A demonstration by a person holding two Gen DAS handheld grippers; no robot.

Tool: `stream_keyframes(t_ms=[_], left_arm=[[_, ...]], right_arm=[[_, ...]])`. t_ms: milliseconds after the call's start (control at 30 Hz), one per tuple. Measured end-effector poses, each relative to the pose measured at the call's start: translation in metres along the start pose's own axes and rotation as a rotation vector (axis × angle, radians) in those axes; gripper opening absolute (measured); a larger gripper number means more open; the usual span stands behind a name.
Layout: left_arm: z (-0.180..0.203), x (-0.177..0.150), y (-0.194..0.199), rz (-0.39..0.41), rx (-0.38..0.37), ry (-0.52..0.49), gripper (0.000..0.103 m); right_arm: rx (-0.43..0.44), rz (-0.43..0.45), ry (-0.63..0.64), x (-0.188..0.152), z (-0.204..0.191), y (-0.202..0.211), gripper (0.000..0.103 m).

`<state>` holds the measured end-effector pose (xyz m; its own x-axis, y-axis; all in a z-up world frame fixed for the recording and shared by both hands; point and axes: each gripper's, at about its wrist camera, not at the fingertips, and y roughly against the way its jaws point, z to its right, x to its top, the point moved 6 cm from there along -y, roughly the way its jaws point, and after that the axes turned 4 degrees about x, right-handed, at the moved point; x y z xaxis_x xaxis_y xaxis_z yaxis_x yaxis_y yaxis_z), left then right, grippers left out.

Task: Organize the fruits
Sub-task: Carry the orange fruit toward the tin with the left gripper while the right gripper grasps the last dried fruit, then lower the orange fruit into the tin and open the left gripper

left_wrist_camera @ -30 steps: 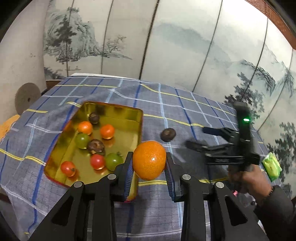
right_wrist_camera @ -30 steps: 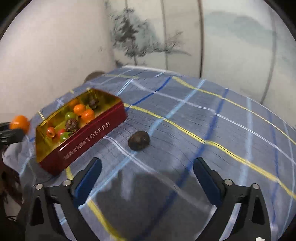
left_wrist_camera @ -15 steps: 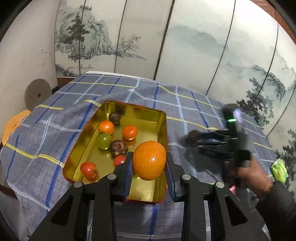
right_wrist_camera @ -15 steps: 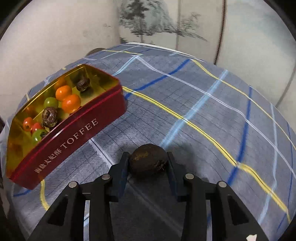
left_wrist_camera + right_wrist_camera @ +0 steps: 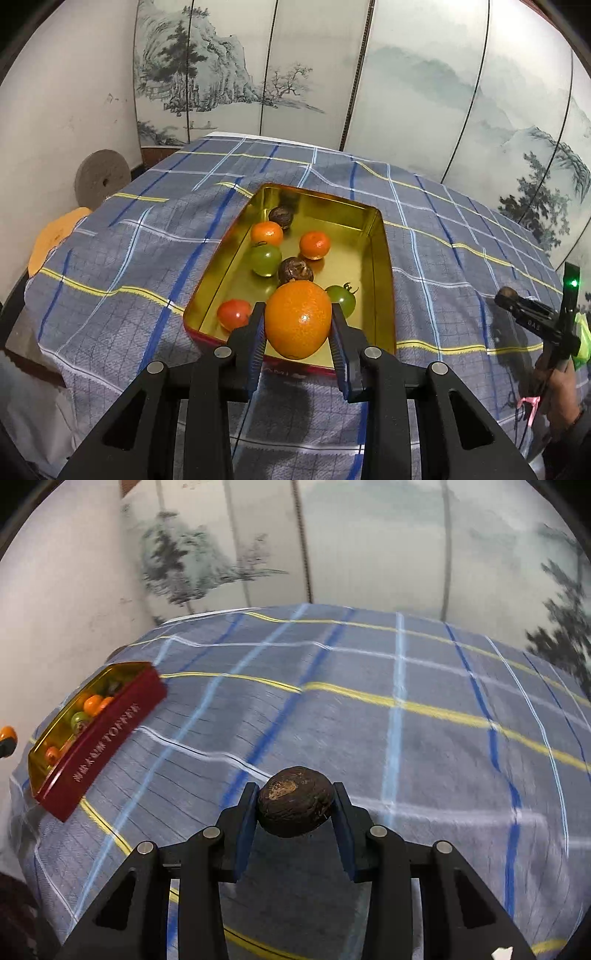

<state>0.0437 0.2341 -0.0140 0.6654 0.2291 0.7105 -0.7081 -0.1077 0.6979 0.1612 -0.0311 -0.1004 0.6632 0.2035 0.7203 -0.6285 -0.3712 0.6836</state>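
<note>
My left gripper (image 5: 298,322) is shut on a big orange (image 5: 297,319), held just above the near end of the gold-lined red tin (image 5: 384,266). Inside the tin lie several small fruits: orange, green and red ones and dark brown ones (image 5: 295,270). My right gripper (image 5: 294,805) is shut on a dark brown wrinkled fruit (image 5: 294,802), lifted off the checked cloth. In the left wrist view the right gripper (image 5: 508,295) shows at the far right with the brown fruit (image 5: 506,293) at its tip. The tin (image 5: 99,734) lies far left in the right wrist view.
The blue checked cloth (image 5: 461,266) covers the table and sags over its left edge. A painted folding screen (image 5: 406,92) stands behind. A grey disc (image 5: 101,181) and an orange object (image 5: 51,236) sit off the table's left side. A green packet (image 5: 581,341) lies by the person's hand (image 5: 561,387).
The right gripper closed on the brown fruit and lifted it off the cloth, swinging right. The left gripper carried the orange over the tin's near end.
</note>
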Motion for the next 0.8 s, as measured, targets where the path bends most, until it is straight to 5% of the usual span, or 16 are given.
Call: stream_keyframes(t_ms=[800], left_arm=[[0.054,0.046,-0.076,-0.073,-0.045,-0.067,0.033]], right_arm=[[0.007,-0.004,-0.058,-0.005,0.016,0.002,0.036]])
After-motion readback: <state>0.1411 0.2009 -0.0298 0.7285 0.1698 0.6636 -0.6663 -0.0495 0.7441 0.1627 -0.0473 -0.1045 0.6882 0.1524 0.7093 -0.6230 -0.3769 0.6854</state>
